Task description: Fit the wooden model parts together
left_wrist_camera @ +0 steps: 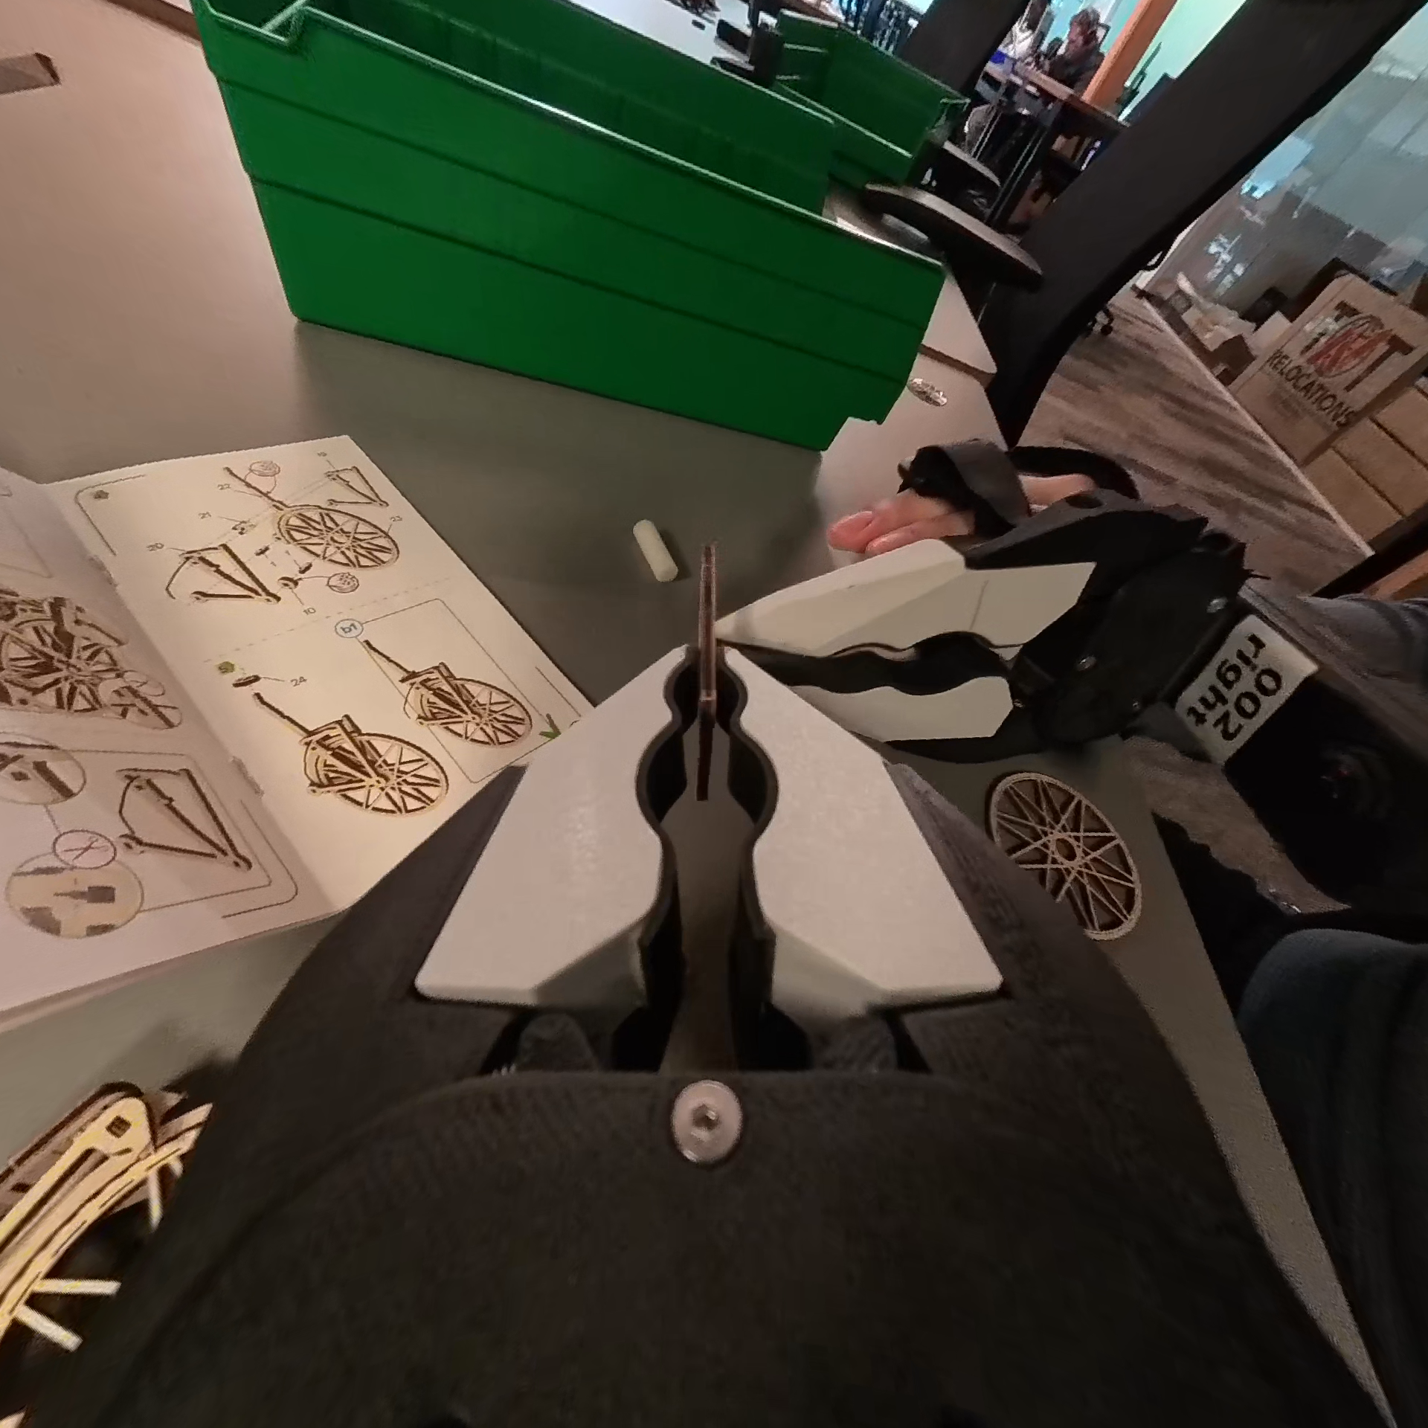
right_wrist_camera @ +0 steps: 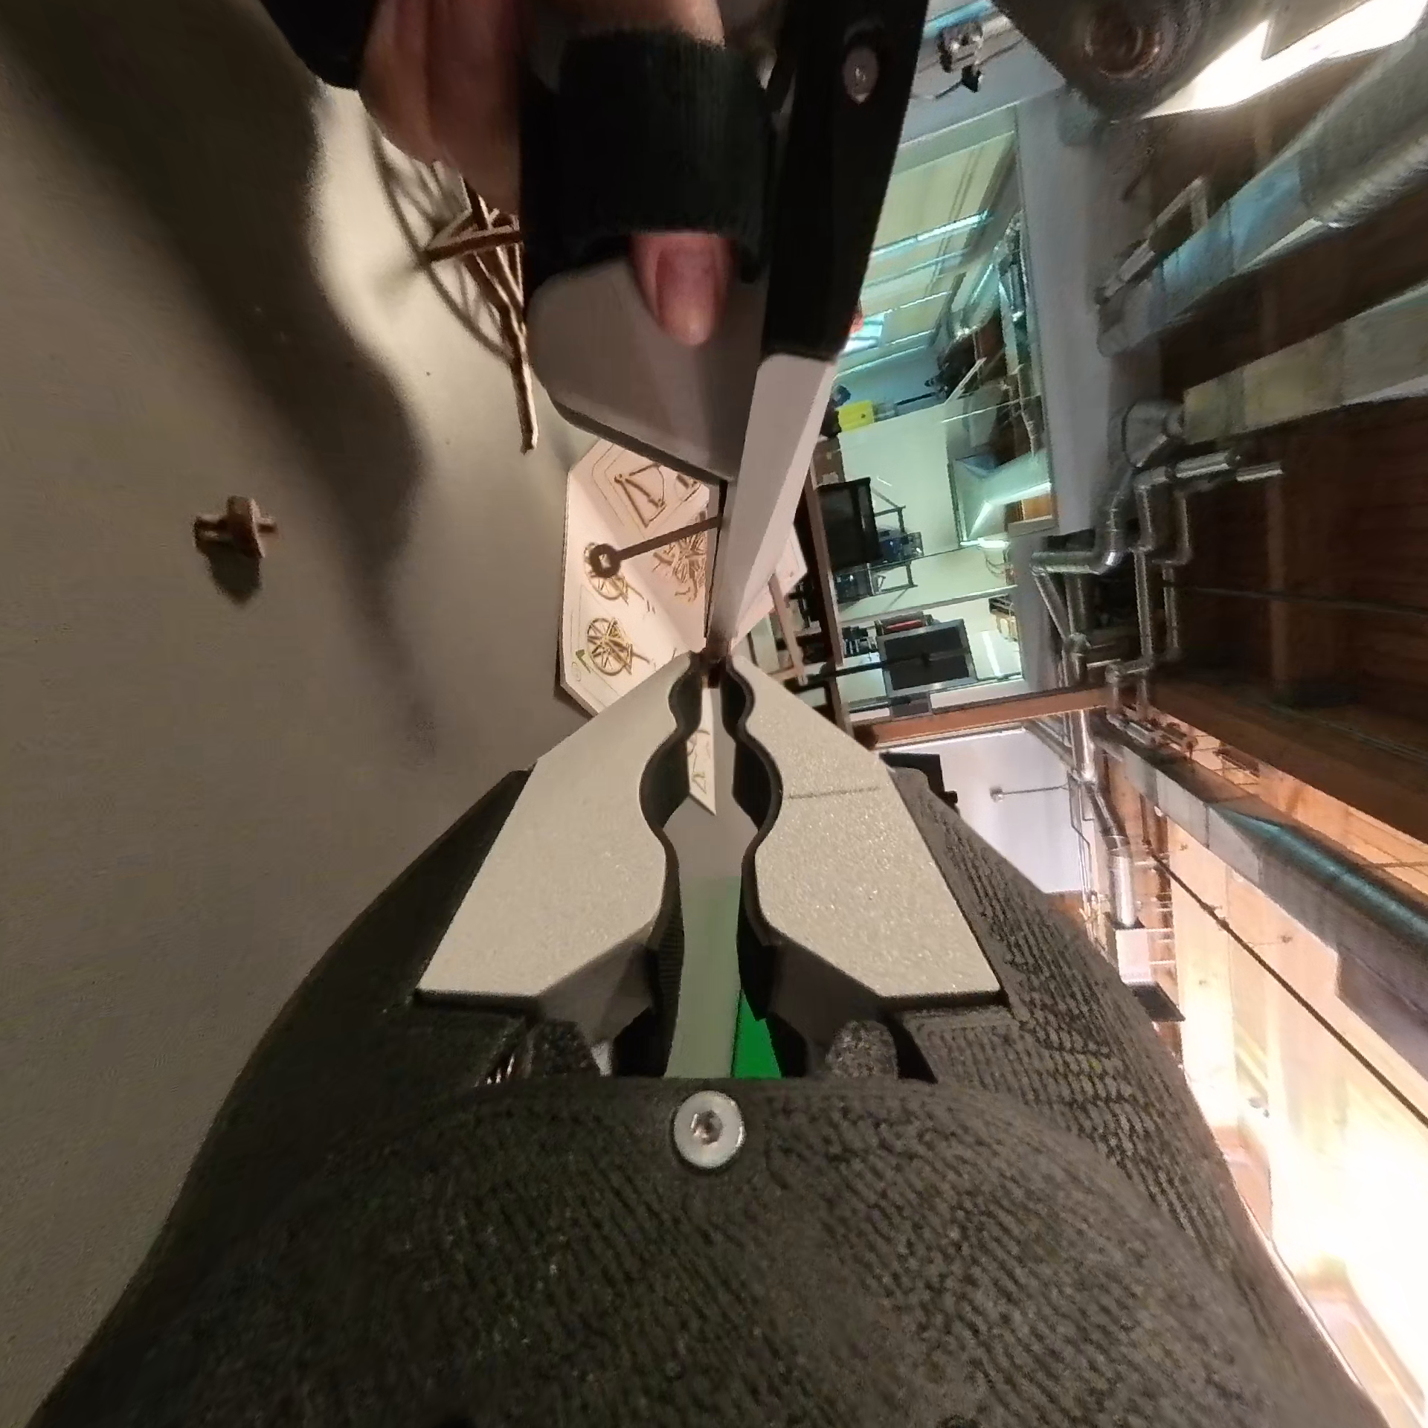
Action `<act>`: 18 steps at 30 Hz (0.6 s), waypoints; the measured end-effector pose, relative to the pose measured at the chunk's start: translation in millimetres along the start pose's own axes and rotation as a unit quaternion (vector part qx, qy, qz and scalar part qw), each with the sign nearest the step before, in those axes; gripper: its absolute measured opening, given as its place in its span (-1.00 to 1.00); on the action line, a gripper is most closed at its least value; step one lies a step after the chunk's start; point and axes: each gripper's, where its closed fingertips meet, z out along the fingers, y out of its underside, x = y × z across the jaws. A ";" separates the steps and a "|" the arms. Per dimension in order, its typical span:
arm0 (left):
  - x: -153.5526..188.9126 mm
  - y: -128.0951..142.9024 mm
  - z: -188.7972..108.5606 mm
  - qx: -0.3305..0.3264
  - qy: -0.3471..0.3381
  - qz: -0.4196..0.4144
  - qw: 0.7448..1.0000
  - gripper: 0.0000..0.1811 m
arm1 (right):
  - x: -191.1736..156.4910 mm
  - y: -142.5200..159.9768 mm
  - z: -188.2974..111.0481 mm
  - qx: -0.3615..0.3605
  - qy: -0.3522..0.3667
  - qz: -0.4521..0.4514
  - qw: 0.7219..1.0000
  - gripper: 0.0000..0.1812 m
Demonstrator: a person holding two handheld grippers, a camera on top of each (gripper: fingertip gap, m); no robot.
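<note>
My left gripper (left_wrist_camera: 707, 661) is shut on a thin dark wooden rod (left_wrist_camera: 706, 595), seen edge-on and standing above the fingertips. In the right wrist view the rod (right_wrist_camera: 657, 541) sticks out sideways from the left gripper (right_wrist_camera: 715, 634) and ends in a small ring. My right gripper (right_wrist_camera: 712, 671) is shut on a small brown wooden part (right_wrist_camera: 711, 661) pinched at its tips. It comes in from the right (left_wrist_camera: 730, 630), tip to tip with the left gripper. A spoked wooden wheel (left_wrist_camera: 1065, 854) lies flat on the table under the right gripper.
An open instruction booklet (left_wrist_camera: 255, 680) lies at left, stacked green bins (left_wrist_camera: 587, 255) stand behind. A small white cylinder (left_wrist_camera: 655, 550) lies ahead. A part-built wooden model (left_wrist_camera: 77, 1190) sits at bottom left. A small wooden peg (right_wrist_camera: 236, 529) lies on the grey table (left_wrist_camera: 154, 270). The grippers are tip to tip, or close to it. The small wooden peg (right_wrist_camera: 236, 529) is about equally far from each gripper, around 9 cm.
</note>
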 end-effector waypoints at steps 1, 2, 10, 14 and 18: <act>-0.8 0.4 0.0 -0.001 -0.003 0.001 1.000 -0.98 | -0.3 0.2 0.1 -0.002 0.000 -0.001 1.000 -1.00; -0.9 0.6 0.1 -0.001 -0.006 0.005 1.000 -0.98 | 0.0 0.4 0.1 -0.004 0.001 -0.002 1.000 -1.00; -0.9 4.5 4.0 -0.011 -0.023 0.035 0.999 -0.98 | -3.4 -0.3 -0.5 -0.006 -0.011 0.001 1.000 -1.00; -3.5 5.8 4.4 -0.025 -0.053 0.052 0.997 -0.98 | -3.9 0.6 0.3 -0.017 -0.013 0.003 1.000 -1.00; -2.5 7.4 0.7 -0.019 -0.070 0.055 0.996 -0.98 | -3.9 -5.1 -3.7 -0.015 0.000 -0.030 0.999 -1.00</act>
